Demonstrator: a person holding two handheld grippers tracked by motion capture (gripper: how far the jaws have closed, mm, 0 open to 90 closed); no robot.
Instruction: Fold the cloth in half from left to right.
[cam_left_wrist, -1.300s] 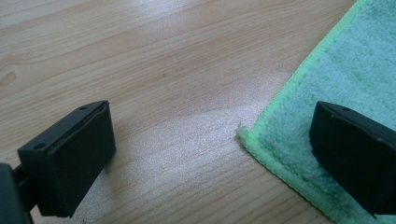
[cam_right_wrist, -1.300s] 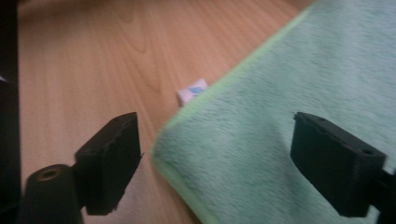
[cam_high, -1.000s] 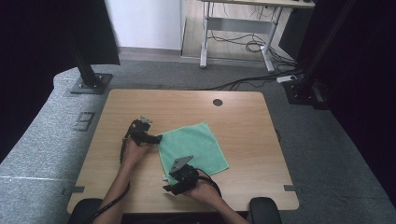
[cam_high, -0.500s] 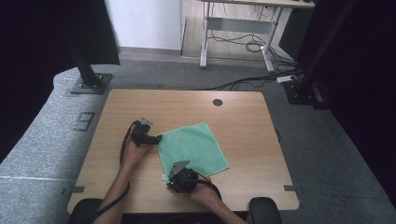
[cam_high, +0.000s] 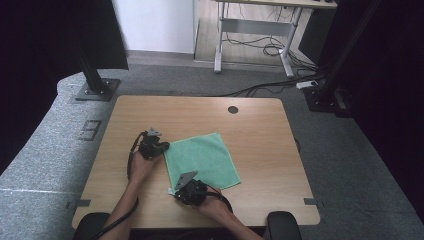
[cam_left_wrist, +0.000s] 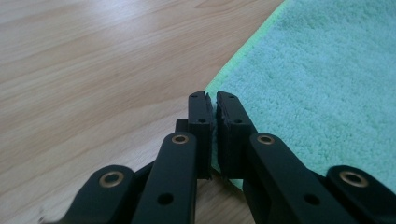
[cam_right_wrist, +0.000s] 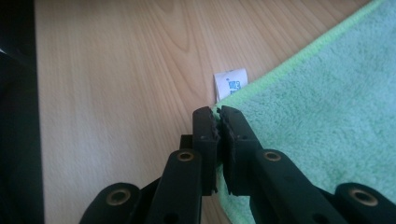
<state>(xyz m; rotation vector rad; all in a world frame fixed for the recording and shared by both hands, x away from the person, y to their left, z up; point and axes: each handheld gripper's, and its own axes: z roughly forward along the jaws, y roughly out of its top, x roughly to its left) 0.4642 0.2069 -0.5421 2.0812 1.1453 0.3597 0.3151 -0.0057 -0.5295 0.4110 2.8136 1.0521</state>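
Note:
A green terry cloth (cam_high: 202, 160) lies flat on the wooden table (cam_high: 200, 112). My left gripper (cam_high: 165, 146) sits at the cloth's far left corner. In the left gripper view its jaws (cam_left_wrist: 213, 100) have just been closing and now pinch the cloth's (cam_left_wrist: 317, 93) edge. My right gripper (cam_high: 175, 190) is at the near left corner. Its jaws (cam_right_wrist: 214, 114) have also just been closing and now grip the hem of the cloth (cam_right_wrist: 327, 107), right beside a small white label (cam_right_wrist: 230, 84).
A round cable hole (cam_high: 233, 109) sits near the table's far edge. Bare wood lies left of the cloth and beyond it. The table's edge drops off to dark floor (cam_right_wrist: 16, 140) in the right gripper view. Grey carpet surrounds the table.
The right hand has shifted slightly left to the cloth's near left corner. The left hand stays at the far left corner.

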